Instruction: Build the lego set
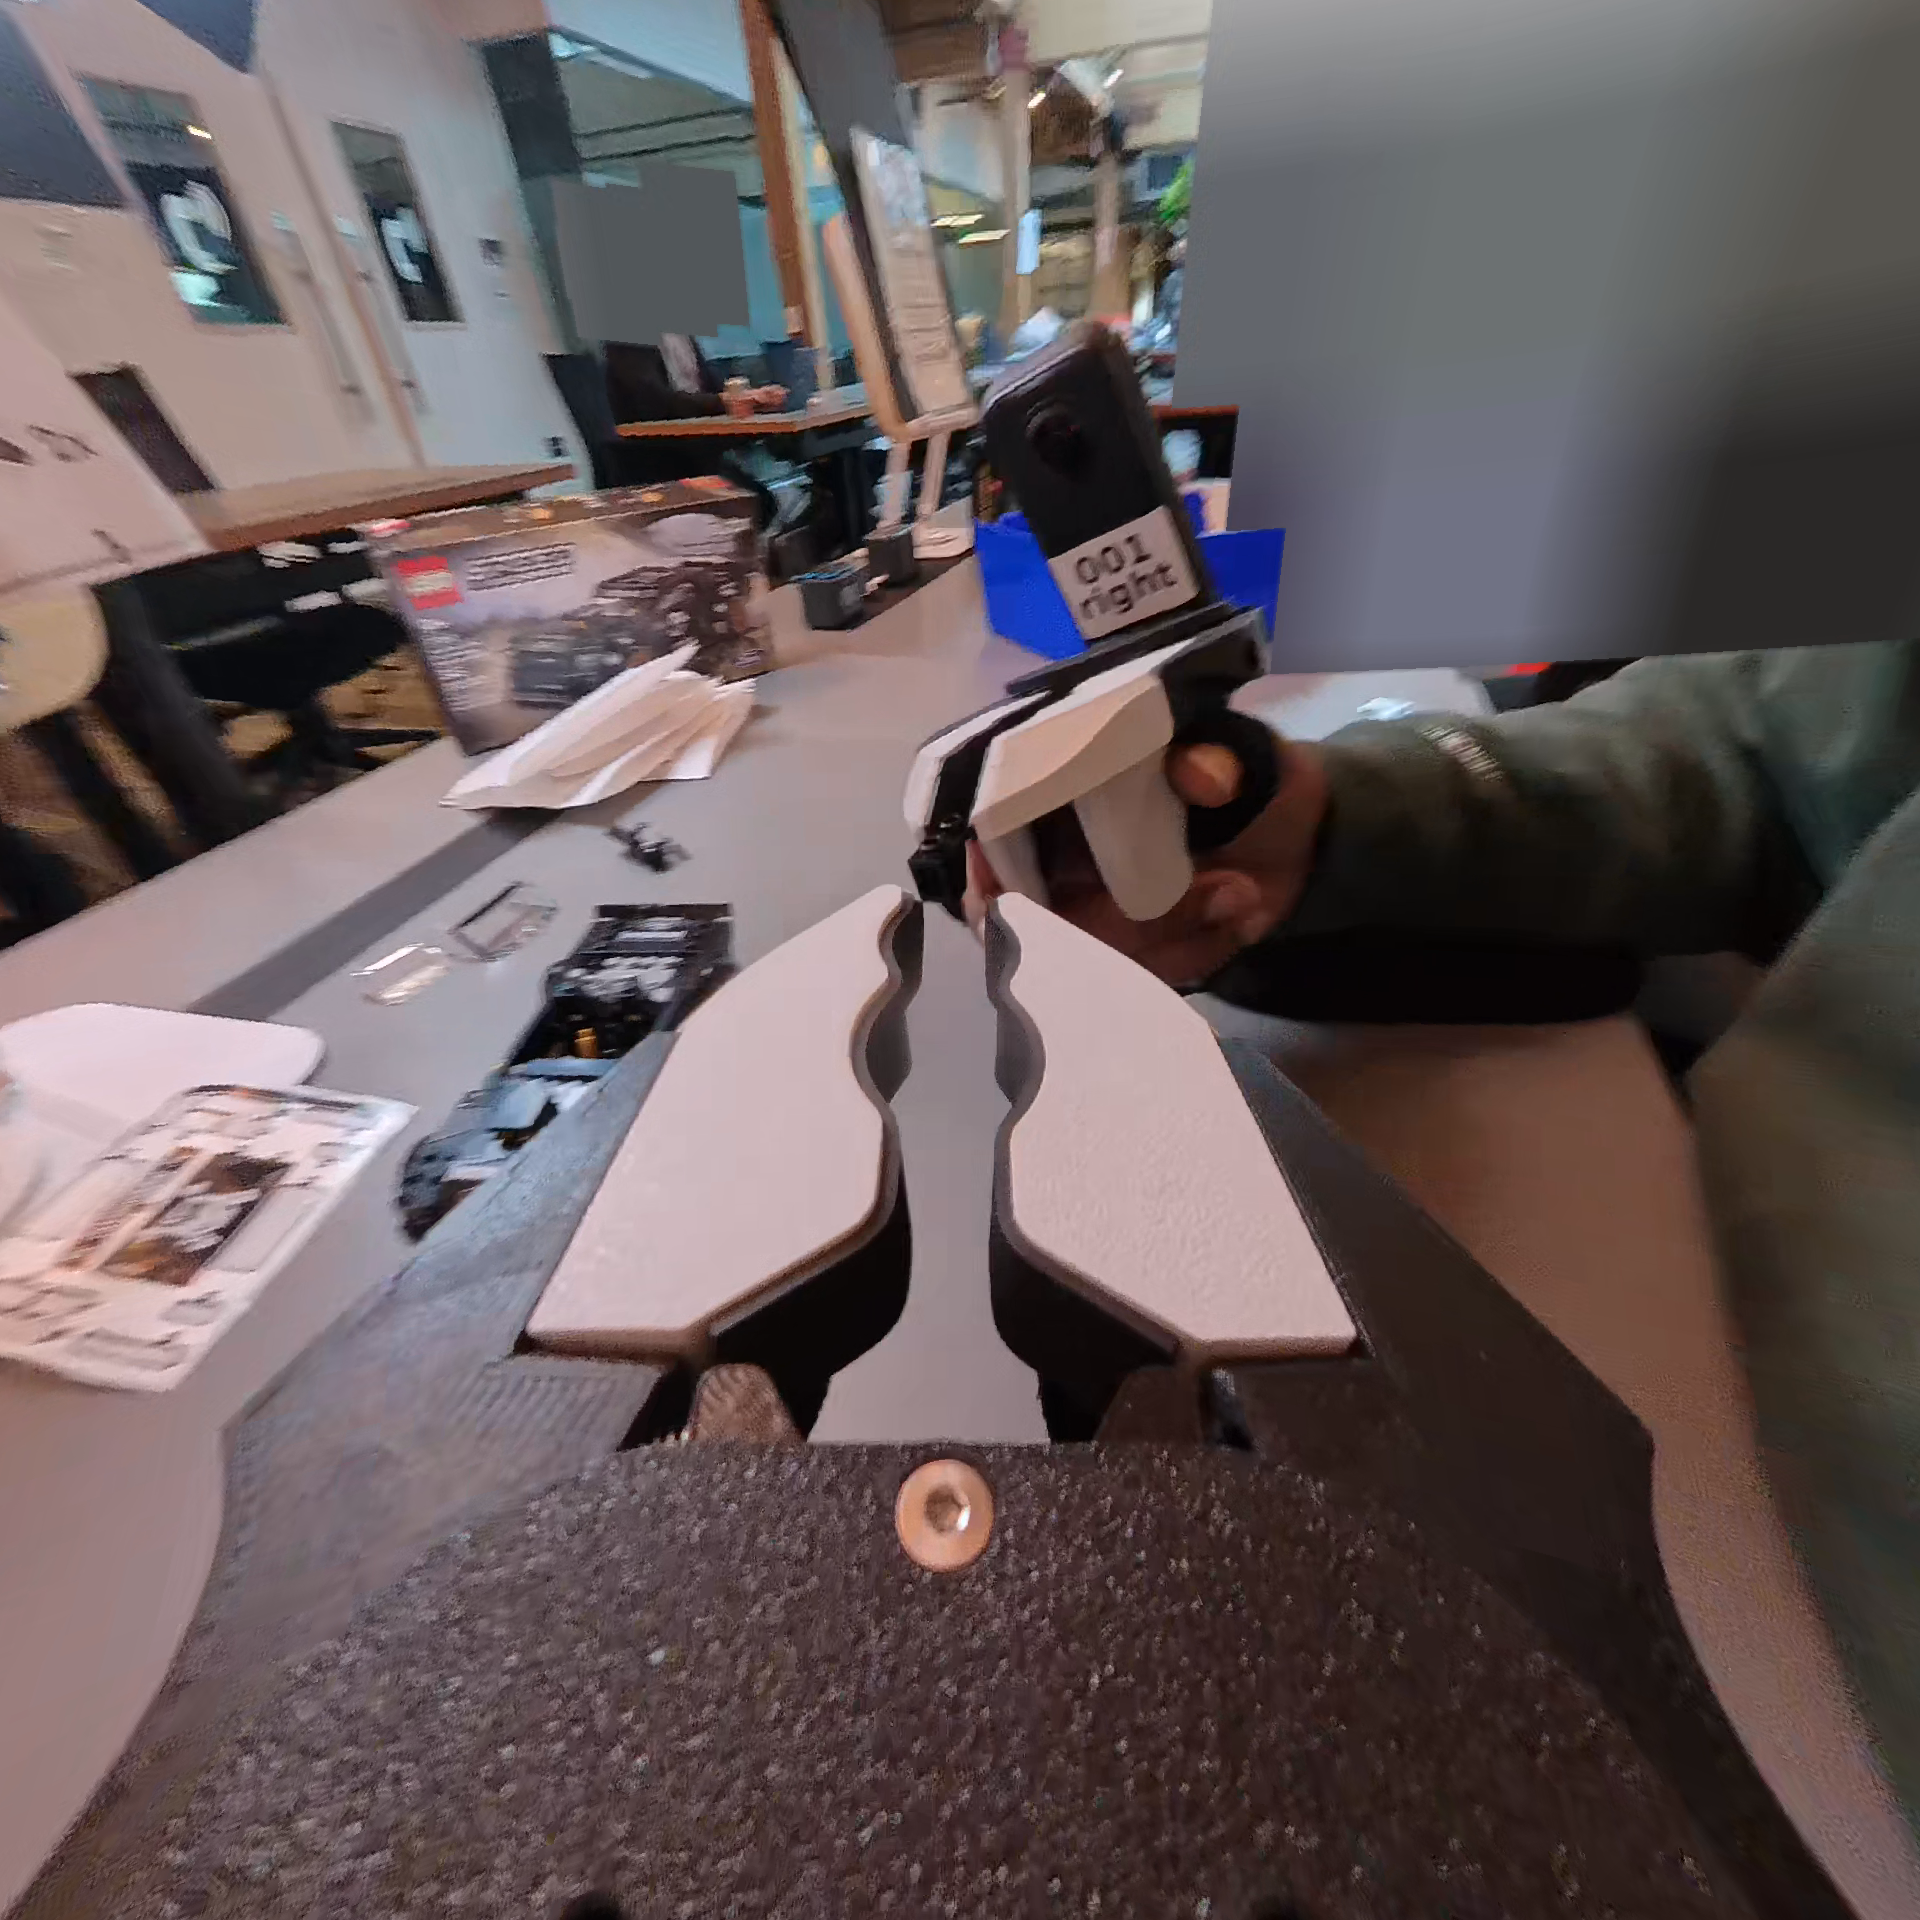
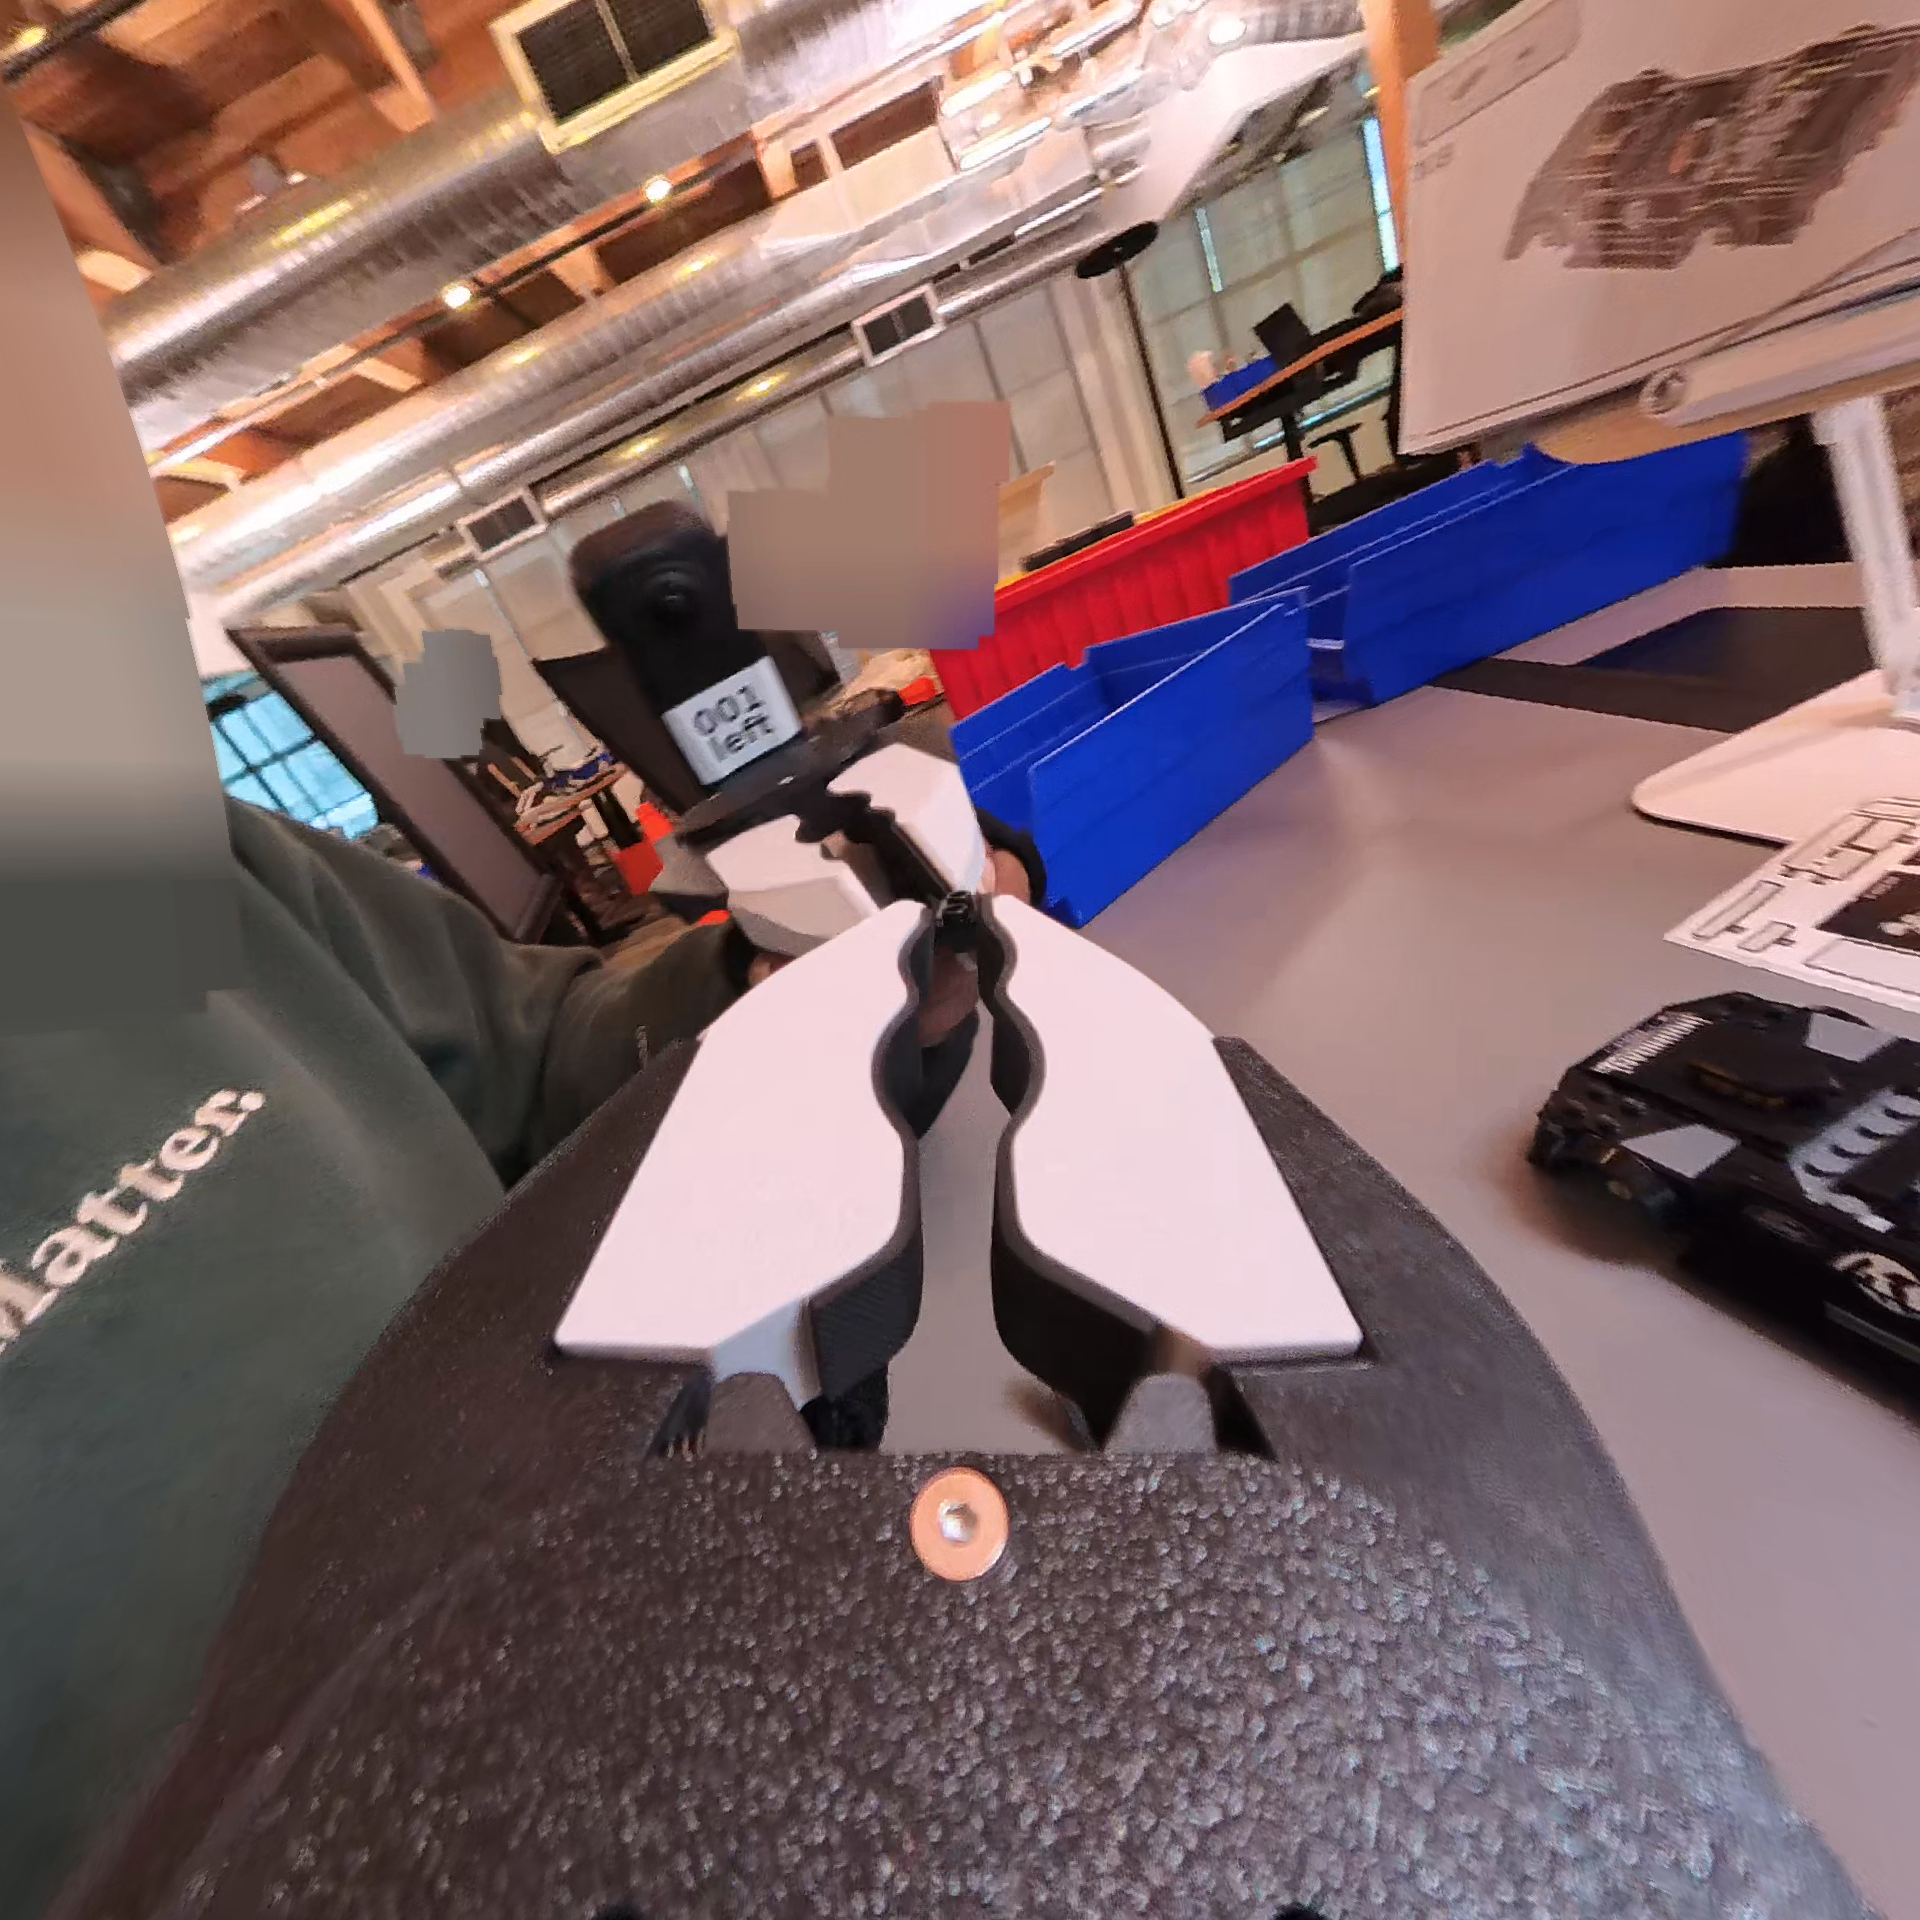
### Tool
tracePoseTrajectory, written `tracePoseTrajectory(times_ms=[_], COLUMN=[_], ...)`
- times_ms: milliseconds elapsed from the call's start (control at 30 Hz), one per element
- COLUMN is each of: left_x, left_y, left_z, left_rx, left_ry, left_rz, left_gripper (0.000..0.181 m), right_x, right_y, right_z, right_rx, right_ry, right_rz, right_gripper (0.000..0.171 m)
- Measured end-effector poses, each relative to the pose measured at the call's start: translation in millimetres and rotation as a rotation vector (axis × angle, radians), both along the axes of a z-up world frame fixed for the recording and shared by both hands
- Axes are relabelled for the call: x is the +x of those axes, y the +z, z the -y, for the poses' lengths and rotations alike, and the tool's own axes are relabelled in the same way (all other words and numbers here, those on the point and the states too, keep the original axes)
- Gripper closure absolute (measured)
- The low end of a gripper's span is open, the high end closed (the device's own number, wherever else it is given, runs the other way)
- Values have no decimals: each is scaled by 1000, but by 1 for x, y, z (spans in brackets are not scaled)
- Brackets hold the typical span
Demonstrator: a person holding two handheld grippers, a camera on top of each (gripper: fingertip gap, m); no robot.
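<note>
Both grippers meet tip to tip mid-frame: right gripper (image 2: 958, 914) pinches a small black piece (image 2: 954, 920), left gripper (image 1: 951, 909) is nearly closed, its hold unclear; the black model (image 2: 1745, 1132) sits on the table (image 2: 1403, 935) at right

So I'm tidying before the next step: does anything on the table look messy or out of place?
Only loosely. Opened white bags lie crumpled beside the box, and a small black piece sits apart from the black model.
</note>
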State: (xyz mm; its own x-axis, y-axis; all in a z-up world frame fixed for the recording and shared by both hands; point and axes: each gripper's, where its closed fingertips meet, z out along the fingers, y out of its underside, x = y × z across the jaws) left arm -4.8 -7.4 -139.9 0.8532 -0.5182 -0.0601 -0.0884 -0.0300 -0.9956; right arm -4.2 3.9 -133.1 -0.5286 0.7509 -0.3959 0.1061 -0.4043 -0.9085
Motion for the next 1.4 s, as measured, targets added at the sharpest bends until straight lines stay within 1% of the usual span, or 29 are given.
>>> tracePoseTrajectory(times_ms=[100, 233, 300, 367, 467, 633, 767, 833, 900, 967, 1067, 1167, 1300, 1400], left_x=[-4, -8, -14, -16, -20, -18, -16, -13, -12, -10, -11, -5, 16, 30], left_y=[-7, -11, -13, -12, -11, -9, -7, -5, -2, 4, 10, 13, 11, 9], left_z=[-6, -12, -15, -16, -16, -15, -13, -11, -7, -2, 6, 16, 32, 45], left_rx=[12, 18, 15, 22, 36, 86, 77, 66, 31, 16, -36, -108, -248, -340], left_ry=[85, 166, 215, 227, 248, 293, 259, 199, 116, 15, -128, -324, -609, -773], left_rz=[-110, -158, -190, -192, -204, -308, -265, -189, -65, 75, 259, 467, 666, 725], left_gripper=[168, 169, 171, 170, 173, 173, 174, 174, 174, 174, 174, 174, 174, 174], right_x=[-5, -15, -18, -21, -23, -20, -18, -16, -13, -8, -2, 2, 17, 30], right_y=[-1, -7, -7, -9, -9, -7, -5, -2, 2, 9, 16, 18, 18, 9], right_z=[-2, -6, -4, -3, -1, 0, 3, 6, 11, 19, 25, 26, 40, 53], right_rx=[-24, 10, 14, 28, 60, 99, 146, 144, 130, 127, 152, 198, 341, 488], right_ry=[-48, -168, -198, -238, -276, -303, -299, -267, -216, -151, -104, -70, 48, 146], right_rz=[14, 45, 51, 66, 66, 51, 36, 23, 7, -35, -81, -103, -162, -184], right_gripper=[164, 163, 163, 163, 163, 163, 163, 163, 160, 155, 156, 157, 158, 157])
